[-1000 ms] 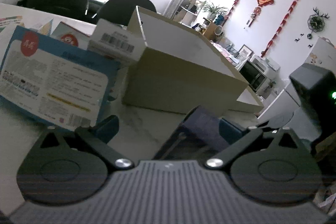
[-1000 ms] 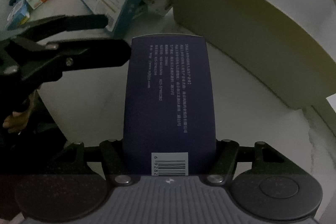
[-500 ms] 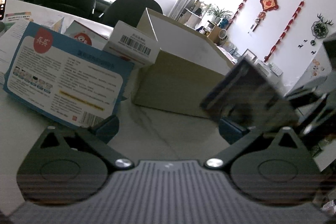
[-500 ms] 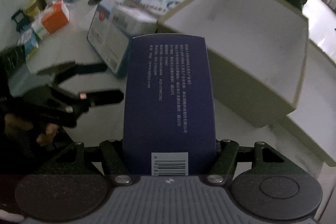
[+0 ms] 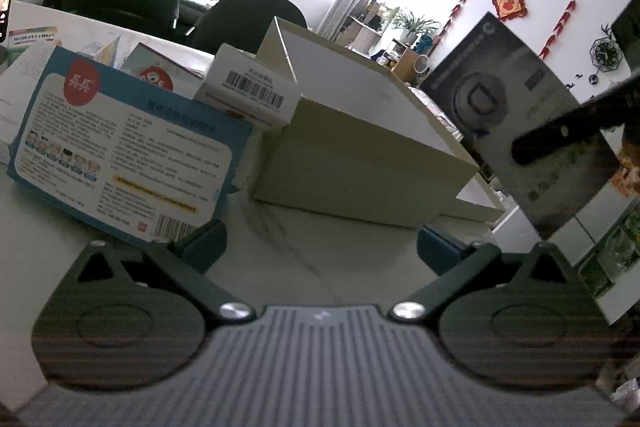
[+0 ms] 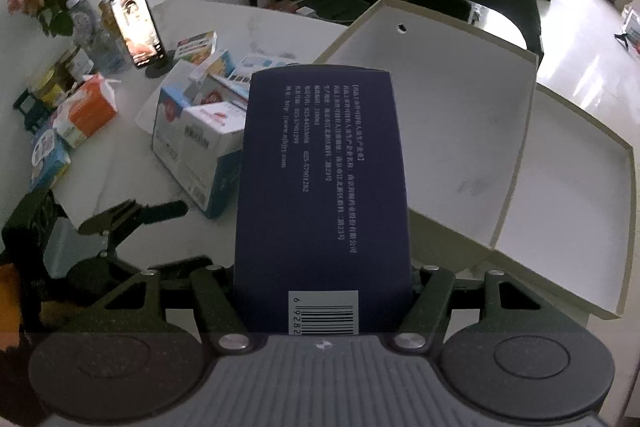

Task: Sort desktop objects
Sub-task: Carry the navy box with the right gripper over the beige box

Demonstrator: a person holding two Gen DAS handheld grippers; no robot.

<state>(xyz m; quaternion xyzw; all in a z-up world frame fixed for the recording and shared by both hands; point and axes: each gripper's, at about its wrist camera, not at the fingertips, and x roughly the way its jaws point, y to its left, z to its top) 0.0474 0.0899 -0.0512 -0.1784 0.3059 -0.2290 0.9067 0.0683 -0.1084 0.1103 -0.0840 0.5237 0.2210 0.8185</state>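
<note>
Lifted clear of the bench [image 6: 256, 27] since a second ago, the navy box [image 6: 322, 195] now rides high in my right hand-held gripper [image 6: 322, 301], above the open tray [image 6: 516, 227]. Right hand-held gripper: clenched on the box's near end, barcode toward the camera, a finger pressing each narrow side. Long axis runs straight out along the fingers, tilted downward toward the tray. In the left wrist view the same box [image 5: 520, 119] hangs in the air to the right of the tray [image 5: 360, 163]. Left hand-held gripper [image 5: 320, 243]: released, jaws wide, nothing between them, low over the bench facing the blue carton [image 5: 120, 151]. The tray's white floor lies ahead and slightly right of the box tip, so the right hand is the nearer. Judgement: the box is in transit to the tray; release not yet due.
</note>
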